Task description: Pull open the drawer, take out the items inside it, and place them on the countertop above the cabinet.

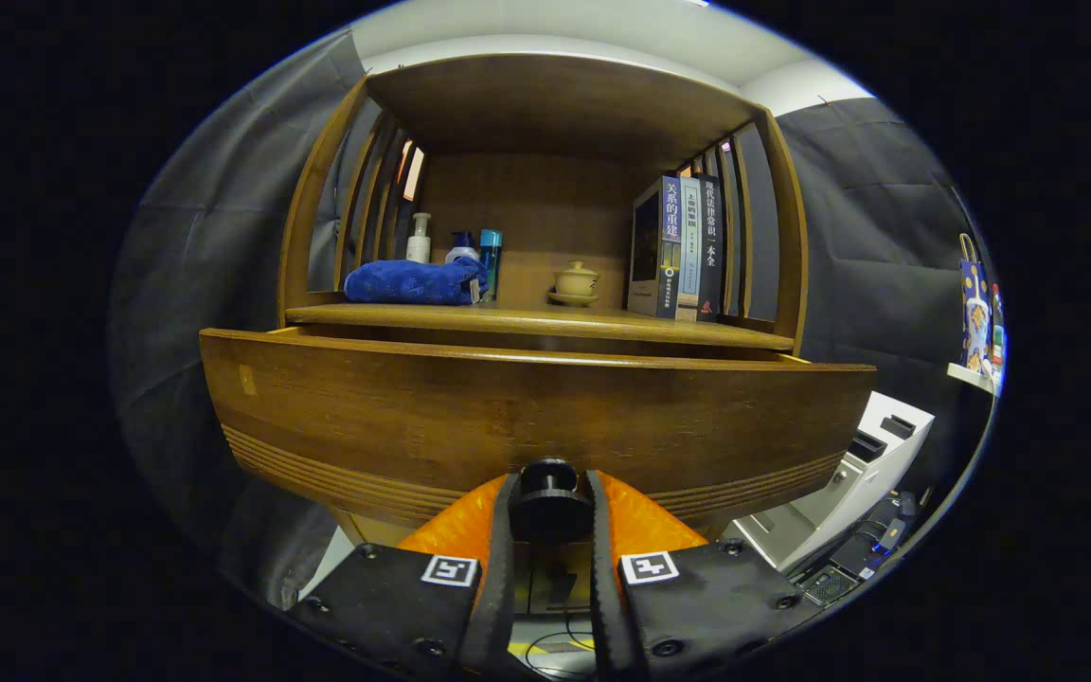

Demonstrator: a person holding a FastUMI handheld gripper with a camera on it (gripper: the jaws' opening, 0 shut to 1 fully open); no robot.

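Gripping the knob (548,476), the gripper (550,516) has both fingers pressed on its sides, clenched right at the middle of the drawer (527,417) front. That drawer stands pulled out from the cabinet (545,189), its top edge clear of the countertop (536,322) lip, but what lies inside it can't be made out from this low angle. Up on the countertop: a blue towel (413,282) at the left, bottles (456,248) just behind it, a lidded cup (576,281) in the middle, books (678,248) upright at the right. Open room lies between towel and cup.
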